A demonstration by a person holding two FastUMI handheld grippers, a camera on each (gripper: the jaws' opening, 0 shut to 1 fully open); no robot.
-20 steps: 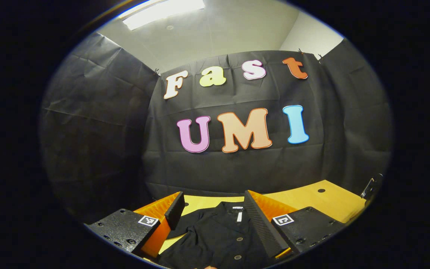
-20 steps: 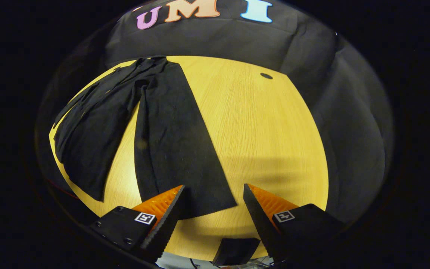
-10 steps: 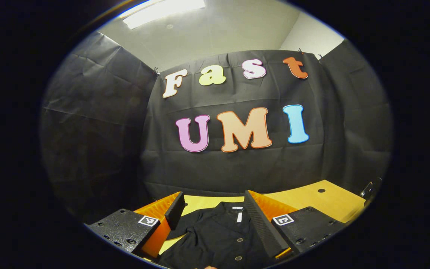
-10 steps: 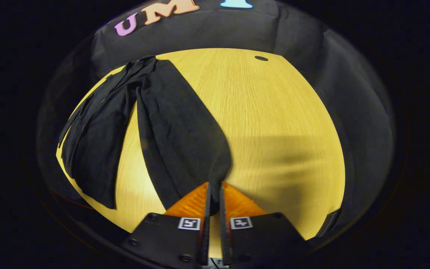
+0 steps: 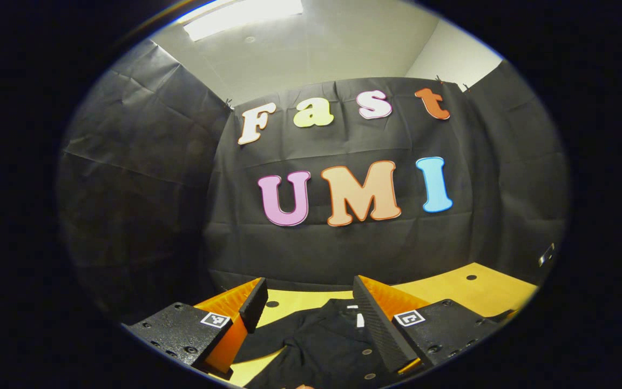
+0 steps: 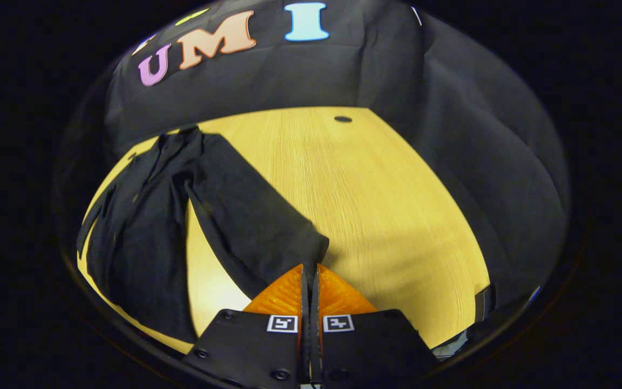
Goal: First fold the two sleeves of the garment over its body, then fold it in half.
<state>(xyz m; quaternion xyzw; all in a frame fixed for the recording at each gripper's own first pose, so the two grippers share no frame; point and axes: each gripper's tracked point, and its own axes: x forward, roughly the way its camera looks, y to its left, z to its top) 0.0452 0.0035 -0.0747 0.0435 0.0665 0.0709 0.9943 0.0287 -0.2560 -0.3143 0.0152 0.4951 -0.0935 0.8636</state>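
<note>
A black button-front garment lies on the yellow wooden table, its body at the left. One long sleeve runs from the shoulder down to my right gripper, which is shut on the sleeve's cuff end and holds it lifted off the table. In the left gripper view the garment's collar and buttoned front lie just beyond and between the fingers of my left gripper, which is open and holds nothing.
The table has a small dark hole near its far edge. Black cloth walls close the booth behind and to the sides. A dark object sits at the table's near right edge.
The right gripper closed on the sleeve's cuff and has lifted and drawn it up. The left gripper stayed open and shifted only slightly.
</note>
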